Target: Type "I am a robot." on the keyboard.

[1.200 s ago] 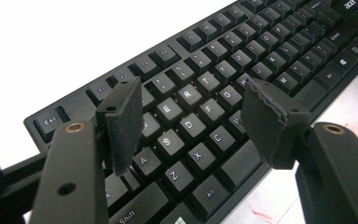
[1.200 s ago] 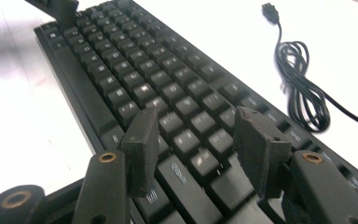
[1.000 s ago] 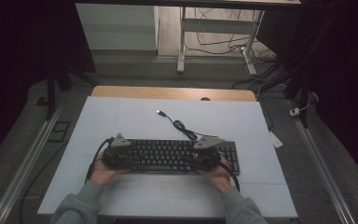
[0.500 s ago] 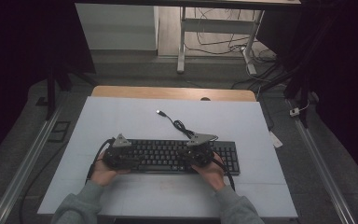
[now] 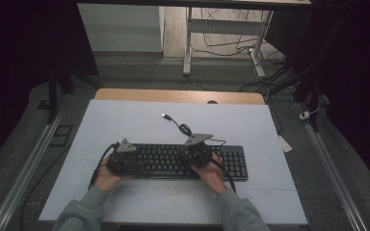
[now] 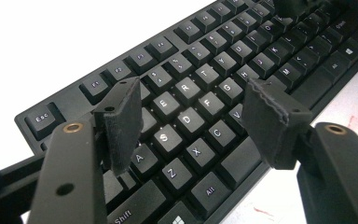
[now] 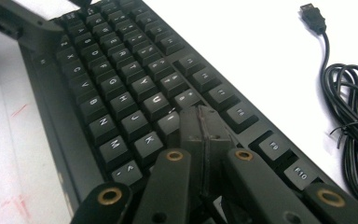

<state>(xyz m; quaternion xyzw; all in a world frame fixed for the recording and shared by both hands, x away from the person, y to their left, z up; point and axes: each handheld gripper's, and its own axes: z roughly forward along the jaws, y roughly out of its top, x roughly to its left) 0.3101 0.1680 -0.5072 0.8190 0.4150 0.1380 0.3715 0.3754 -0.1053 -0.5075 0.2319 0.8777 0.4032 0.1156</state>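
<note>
A black keyboard (image 5: 173, 161) lies across the near middle of the white table mat, and both hands hold grippers over it. My left gripper (image 5: 136, 163) hovers over the keyboard's left end. Its pads stand wide apart above the letter keys (image 6: 193, 93) with nothing between them. My right gripper (image 5: 189, 156) is over the keyboard's middle. Its two pads are pressed flat together (image 7: 200, 114) just above the keys around K and I (image 7: 121, 70), and hold nothing. The keyboard's cable (image 5: 184, 129) lies coiled behind it, and its USB plug (image 7: 313, 11) lies loose on the mat.
The white mat (image 5: 125, 120) covers the table, with a wooden strip (image 5: 173, 95) along the far edge. The coiled cable (image 7: 349, 107) lies close behind the keyboard's right half. Metal rails (image 5: 29, 163) run along the floor on both sides.
My right gripper has slid left along the keyboard from near its right part toward the middle. The left gripper and the keyboard have stayed put.
</note>
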